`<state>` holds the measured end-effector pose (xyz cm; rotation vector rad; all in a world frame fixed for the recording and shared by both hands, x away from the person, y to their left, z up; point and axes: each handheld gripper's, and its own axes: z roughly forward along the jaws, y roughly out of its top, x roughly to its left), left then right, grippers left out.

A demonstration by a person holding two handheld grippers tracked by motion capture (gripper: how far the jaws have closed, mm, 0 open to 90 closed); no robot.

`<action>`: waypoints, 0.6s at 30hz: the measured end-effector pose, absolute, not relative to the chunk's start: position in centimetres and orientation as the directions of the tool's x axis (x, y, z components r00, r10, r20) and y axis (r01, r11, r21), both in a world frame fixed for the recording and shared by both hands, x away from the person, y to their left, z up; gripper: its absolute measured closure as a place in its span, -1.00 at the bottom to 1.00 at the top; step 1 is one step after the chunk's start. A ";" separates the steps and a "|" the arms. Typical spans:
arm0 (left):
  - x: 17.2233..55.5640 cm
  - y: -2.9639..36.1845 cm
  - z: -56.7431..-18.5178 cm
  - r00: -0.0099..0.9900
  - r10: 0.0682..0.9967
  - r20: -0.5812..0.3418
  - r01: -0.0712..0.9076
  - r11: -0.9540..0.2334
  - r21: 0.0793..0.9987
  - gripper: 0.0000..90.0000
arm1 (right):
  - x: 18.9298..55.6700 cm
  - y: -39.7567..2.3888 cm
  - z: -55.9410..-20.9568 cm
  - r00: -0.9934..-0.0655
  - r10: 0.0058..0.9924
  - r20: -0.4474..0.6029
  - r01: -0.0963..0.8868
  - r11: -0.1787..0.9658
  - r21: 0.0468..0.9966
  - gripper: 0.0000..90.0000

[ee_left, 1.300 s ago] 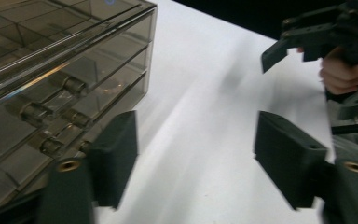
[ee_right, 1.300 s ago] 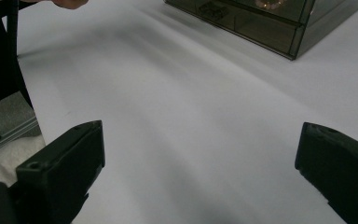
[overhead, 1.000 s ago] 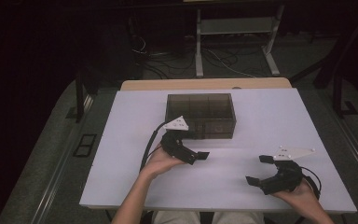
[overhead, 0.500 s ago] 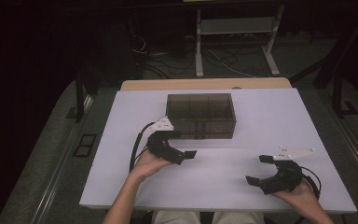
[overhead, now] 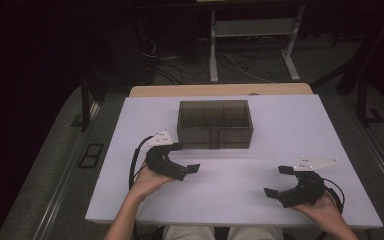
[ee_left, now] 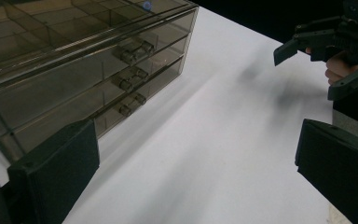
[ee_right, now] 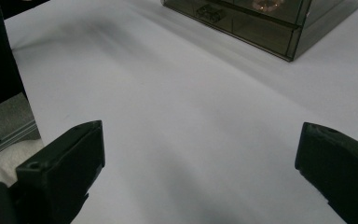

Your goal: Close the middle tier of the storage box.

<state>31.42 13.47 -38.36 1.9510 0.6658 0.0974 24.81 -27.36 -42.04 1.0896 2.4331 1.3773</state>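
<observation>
My left gripper (overhead: pixel 185 157) & right gripper (overhead: pixel 279 181), both jaws wide apart, flank smoked drawer box (overhead: pixel 215 123); no legible labels.

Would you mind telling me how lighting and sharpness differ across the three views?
High view: dim surroundings, bright white table. Left gripper view: smoky drawer box fairly sharp, soft shadows on the table. Right gripper view: the box at the top edge, tabletop evenly lit.

A white desk (overhead: pixel 290 125) is sitting in a dim room, a wooden edge (overhead: pixel 220 90) showing behind it. Grey floor (overhead: pixel 45 165) is flanking it; cables (overhead: pixel 240 65) are trailing beneath a pale metal stand (overhead: pixel 252 30) beyond.
</observation>
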 end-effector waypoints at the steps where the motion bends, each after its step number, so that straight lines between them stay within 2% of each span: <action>1: 31.3 13.6 -38.4 0.841 0.495 -0.218 0.409 -0.318 0.856 -1.00 | 24.8 -27.4 -42.0 -0.728 0.650 0.218 0.521 0.318 0.792 -0.98; 18: 28.5 15.7 -39.1 0.806 0.557 -0.201 0.405 -0.271 0.873 -1.00 | 24.8 -27.6 -42.0 -0.720 0.658 0.221 0.523 0.305 0.796 -0.98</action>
